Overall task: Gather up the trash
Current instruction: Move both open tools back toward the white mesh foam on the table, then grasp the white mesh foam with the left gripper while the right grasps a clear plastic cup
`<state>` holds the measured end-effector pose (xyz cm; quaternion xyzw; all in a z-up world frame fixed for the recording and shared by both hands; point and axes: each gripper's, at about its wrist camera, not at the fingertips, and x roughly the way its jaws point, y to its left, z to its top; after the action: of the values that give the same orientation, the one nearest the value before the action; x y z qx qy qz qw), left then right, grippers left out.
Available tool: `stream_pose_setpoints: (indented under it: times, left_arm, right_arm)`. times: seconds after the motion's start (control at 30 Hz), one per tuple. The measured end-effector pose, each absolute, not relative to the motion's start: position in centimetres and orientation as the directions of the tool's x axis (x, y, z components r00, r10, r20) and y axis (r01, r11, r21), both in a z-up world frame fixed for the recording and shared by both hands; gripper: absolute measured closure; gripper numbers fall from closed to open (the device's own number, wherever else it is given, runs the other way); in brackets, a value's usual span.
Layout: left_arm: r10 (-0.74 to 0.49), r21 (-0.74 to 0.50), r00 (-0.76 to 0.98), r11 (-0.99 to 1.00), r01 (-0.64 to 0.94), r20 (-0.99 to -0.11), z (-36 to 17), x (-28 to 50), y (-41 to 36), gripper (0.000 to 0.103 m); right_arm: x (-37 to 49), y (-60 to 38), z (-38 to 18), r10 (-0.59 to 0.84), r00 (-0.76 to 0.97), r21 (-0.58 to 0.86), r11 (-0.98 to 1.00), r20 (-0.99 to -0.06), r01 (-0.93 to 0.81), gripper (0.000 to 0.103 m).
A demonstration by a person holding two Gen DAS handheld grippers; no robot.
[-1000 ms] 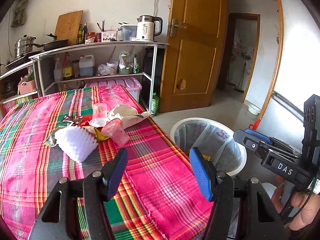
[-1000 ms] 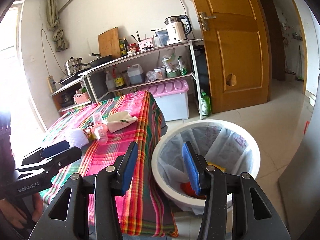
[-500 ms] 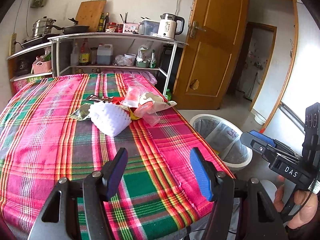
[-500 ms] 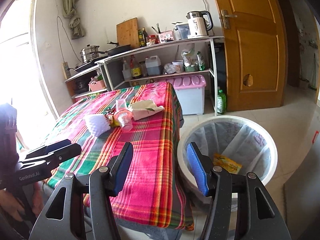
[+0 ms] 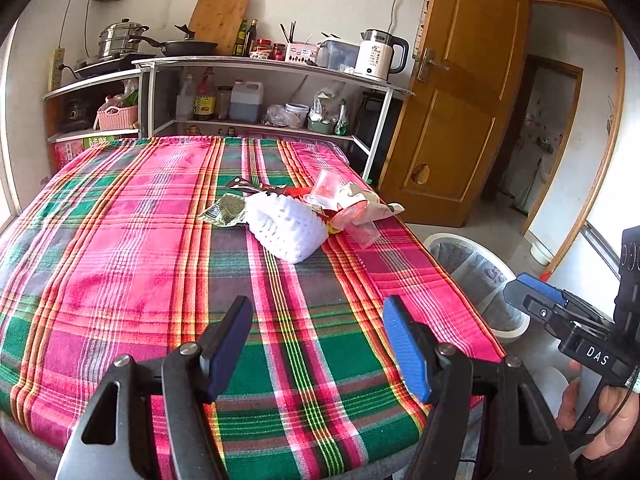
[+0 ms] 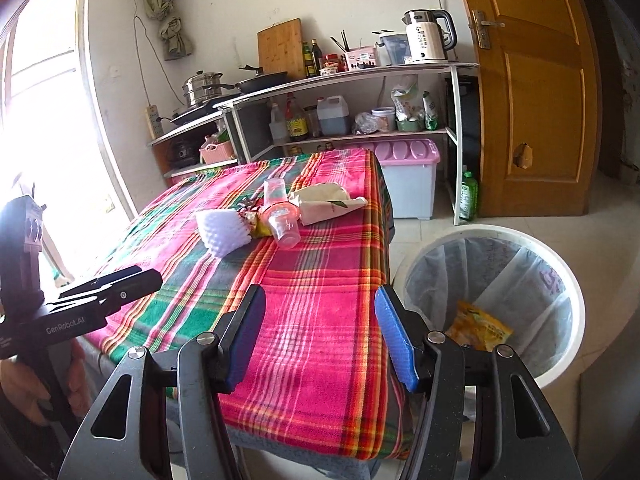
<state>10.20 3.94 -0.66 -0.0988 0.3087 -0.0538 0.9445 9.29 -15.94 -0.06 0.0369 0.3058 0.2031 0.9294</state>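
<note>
**On the plaid desk: litter heap, uncollected**

Desk (image 5: 120, 248), far right part: white foam net (image 5: 286, 226), clear plastic cups (image 6: 284, 228), paper bag (image 6: 326, 202), wrappers (image 5: 224, 210), clustered and touching. Floor, beside desk: lined bin (image 6: 560, 280) containing yellow packet (image 6: 478, 326). Left tongs (image 5: 316, 346): opening, empty. Right tongs (image 6: 320, 338): wide, empty.

Pink-green plaid tablecloth (image 5: 120, 248), white foam net (image 5: 286, 228), white bin (image 6: 560, 276).
</note>
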Motion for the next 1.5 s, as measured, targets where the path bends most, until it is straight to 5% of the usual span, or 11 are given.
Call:
stream_pose_setpoints:
  times: [1.17, 1.5]
  left_arm:
    - [-0.216, -0.318, 0.724, 0.948, -0.005, -0.655, -2.9, 22.0, 6.7, 0.033]
    - [-0.245, -0.353, 0.731, 0.936, 0.006, -0.636, -2.8, 21.7, 7.1, 0.067]
  right_arm:
    - [17.3, -10.6, -1.5, 0.423, 0.639, 0.146, 0.886, -0.643, -0.439, 0.045]
    - [19.3, -9.6, -1.6, 0.417, 0.607, 0.160, 0.888, -0.677, -0.432, 0.045]
